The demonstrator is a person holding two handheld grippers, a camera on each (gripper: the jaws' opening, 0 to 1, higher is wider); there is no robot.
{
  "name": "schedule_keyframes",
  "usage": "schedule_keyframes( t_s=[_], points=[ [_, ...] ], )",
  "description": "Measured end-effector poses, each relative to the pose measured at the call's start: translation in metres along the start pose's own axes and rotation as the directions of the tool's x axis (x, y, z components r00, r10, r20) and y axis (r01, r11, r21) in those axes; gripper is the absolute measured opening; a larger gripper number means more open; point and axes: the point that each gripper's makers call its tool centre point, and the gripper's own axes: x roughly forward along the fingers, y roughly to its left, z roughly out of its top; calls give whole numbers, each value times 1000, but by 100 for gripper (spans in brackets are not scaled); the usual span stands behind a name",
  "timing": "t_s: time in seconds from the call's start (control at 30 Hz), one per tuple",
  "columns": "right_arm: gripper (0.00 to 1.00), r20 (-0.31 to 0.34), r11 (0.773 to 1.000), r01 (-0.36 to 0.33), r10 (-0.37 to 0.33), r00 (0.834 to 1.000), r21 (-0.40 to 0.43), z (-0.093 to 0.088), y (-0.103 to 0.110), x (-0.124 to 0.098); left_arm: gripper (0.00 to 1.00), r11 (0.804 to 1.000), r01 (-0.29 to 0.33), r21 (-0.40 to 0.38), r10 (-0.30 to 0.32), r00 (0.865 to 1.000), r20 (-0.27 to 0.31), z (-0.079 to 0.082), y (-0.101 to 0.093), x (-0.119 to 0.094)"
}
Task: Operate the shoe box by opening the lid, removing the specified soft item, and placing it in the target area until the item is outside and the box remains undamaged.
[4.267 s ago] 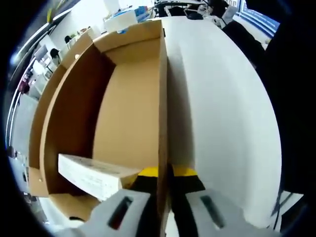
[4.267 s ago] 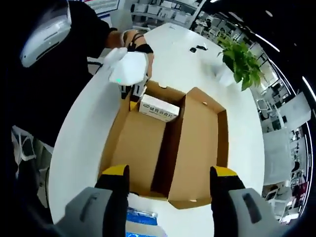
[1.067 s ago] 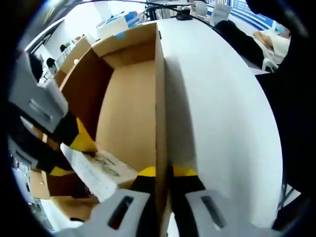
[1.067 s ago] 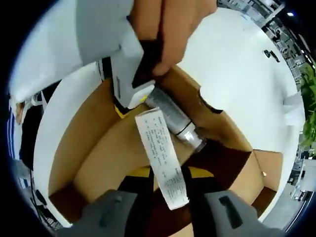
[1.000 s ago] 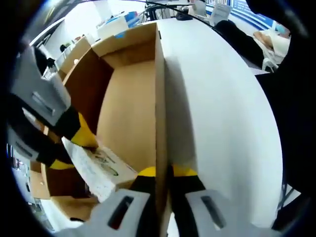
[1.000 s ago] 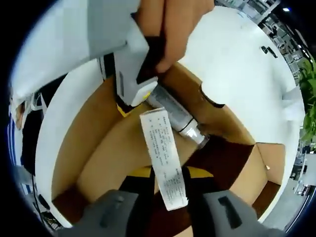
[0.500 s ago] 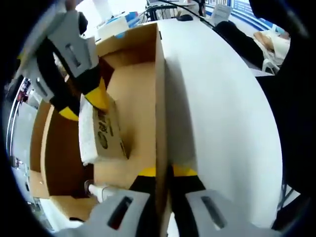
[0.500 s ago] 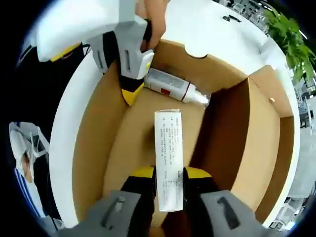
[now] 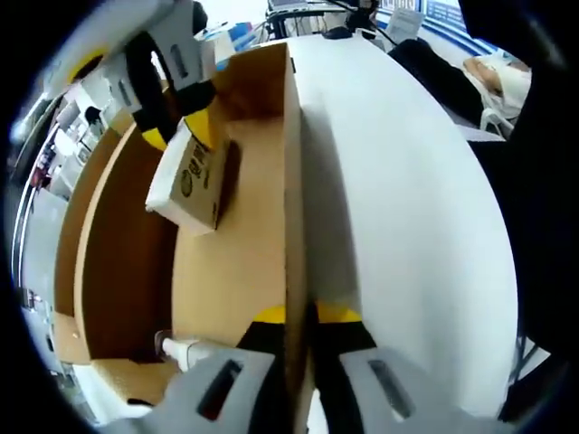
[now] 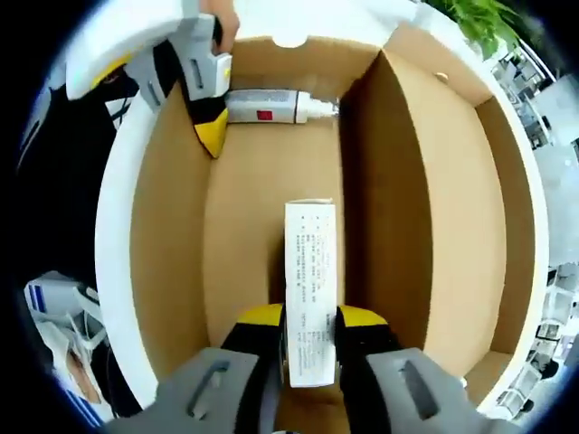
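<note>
Shoe box [image 9: 244, 271] open on white table [image 9: 398, 199].

Left gripper view: our left gripper [image 9: 294, 318] still pinches box side wall between yellow-tipped jaws. Small carton [image 9: 194, 176], low inside box earlier, now lifted above box floor, clamped by right gripper [image 9: 181, 113] entering from far end. White tube [image 9: 185, 351] lies at near end of box floor.

Right gripper view: our right gripper [image 10: 308, 321] jaws pressed on carton [image 10: 310, 280], held over box floor [image 10: 244, 226]; box looks farther than half second ago. Tube [image 10: 271, 106] lies against far wall, beside left gripper [image 10: 204, 90] on box wall. Lid tray [image 10: 443, 199] adjoins box.
</note>
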Motion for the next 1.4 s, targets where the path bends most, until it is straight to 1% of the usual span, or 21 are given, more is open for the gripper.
schedule_keyframes(
  t_s=[0.13,0.23,0.3,0.4,0.5,0.57,0.63,0.67,0.77,0.87,0.97,1.03,1.1,1.13,1.17,1.3,1.4],
  points=[
    [20,-1,1000,6,-6,1000,-3,-2,2,0,3,1000,1,-1,-1,1000,1,0,0,0],
    [20,-4,1000,8,-8,1000,10,-3,3,-1,3,1000,2,-1,-2,1000,1,0,0,0],
    [21,-12,1000,-2,2,1000,-8,-4,5,-1,3,1000,4,-2,-4,1000,3,1,0,0],
    [27,-6,1000,0,0,1000,-19,-1,5,0,3,1000,5,-3,-5,1000,4,1,2,0],
    [29,5,1000,8,-8,1000,-30,6,3,6,3,1000,7,-4,-7,1000,6,2,3,1],
    [27,4,999,9,-9,1000,-39,9,7,8,3,1000,7,-6,-7,1000,6,2,3,1],
    [22,2,999,3,-3,1000,-46,11,11,11,3,1000,7,-6,-7,1000,7,2,4,1],
    [22,-2,999,-1,1,1000,-49,12,12,12,3,1000,8,-7,-8,1000,7,3,4,1],
    [21,-13,999,-4,3,1000,-52,11,11,13,3,1000,8,-9,-8,1000,10,3,5,1],
    [21,-4,999,0,-1,1000,-42,13,11,13,3,1000,12,-9,-12,1000,15,3,6,1],
    [21,12,999,15,-14,1000,-37,14,14,12,3,1000,18,-16,-18,999,27,3,7,1],
    [21,11,999,17,-17,1000,-28,11,17,11,3,1000,22,-11,-22,999,30,3,6,1],
    [21,-7,999,44,-44,999,-2,5,14,10,3,1000,29,-12,-28,999,33,3,7,1],
    [21,-7,998,56,-56,998,22,2,14,10,3,999,30,-12,-30,999,34,3,7,1],
    [21,-4,998,59,-59,998,27,1,14,9,3,999,30,-11,-29,999,35,3,6,1],
    [21,10,996,82,-83,997,33,1,16,8,3,1000,23,-10,-23,999,30,3,6,1],
    [21,12,994,107,-107,994,19,2,19,5,3,1000,26,-12,-26,999,31,3,6,1]
  ],
)
